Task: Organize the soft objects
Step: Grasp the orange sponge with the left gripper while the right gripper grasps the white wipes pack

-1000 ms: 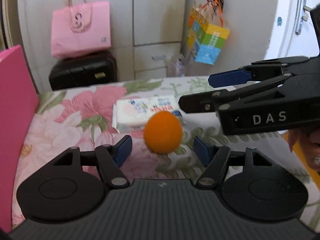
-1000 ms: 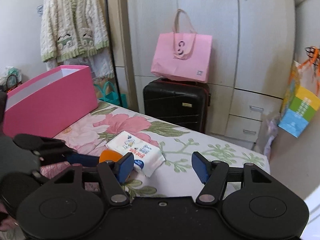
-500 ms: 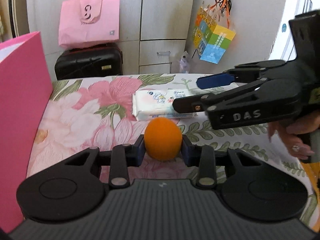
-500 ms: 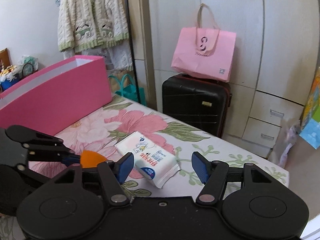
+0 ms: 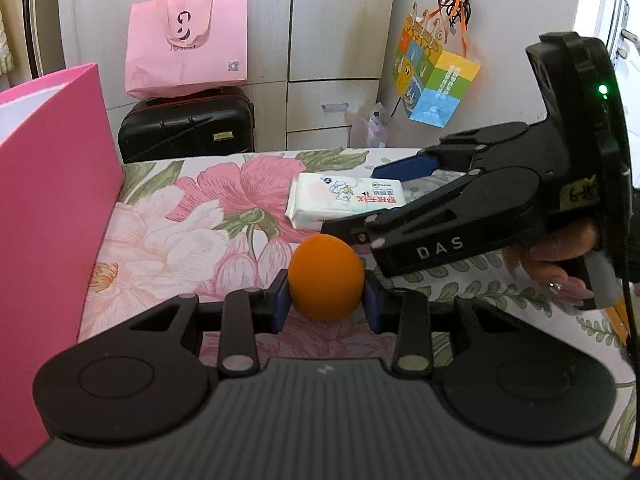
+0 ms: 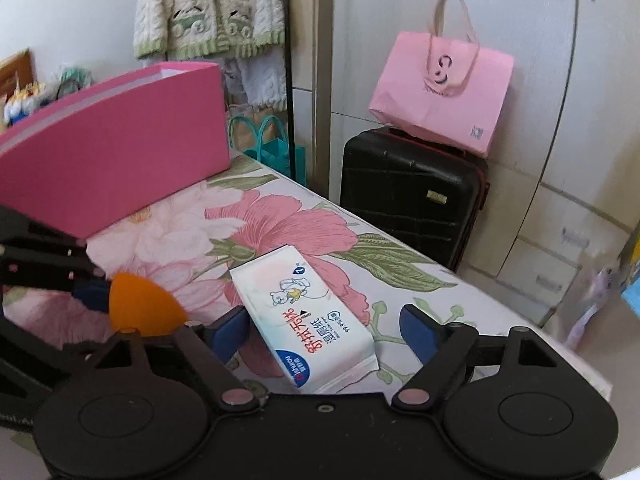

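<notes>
My left gripper (image 5: pixel 325 306) is shut on an orange soft egg-shaped sponge (image 5: pixel 326 278) and holds it above the flowered bedspread (image 5: pixel 168 236). The sponge also shows at the left of the right wrist view (image 6: pixel 140 310). A white tissue pack (image 6: pixel 308 324) lies on the bedspread, partly between the open jaws of my right gripper (image 6: pixel 324 328). The pack also shows in the left wrist view (image 5: pixel 344 204), with the right gripper (image 5: pixel 372 200) reaching over it from the right. A tall pink box (image 5: pixel 44 216) stands at the left.
A black suitcase (image 6: pixel 412 192) with a pink paper bag (image 6: pixel 444 92) on it stands past the bed's far edge. A colourful bag (image 5: pixel 432 84) hangs on the wall. A knitted cardigan (image 6: pixel 208 8) hangs behind the pink box (image 6: pixel 112 164). Cabinets line the back wall.
My left gripper closed on the orange sponge and lifted it. My right gripper, still open, moved forward so the tissue pack now lies partly between its jaws.
</notes>
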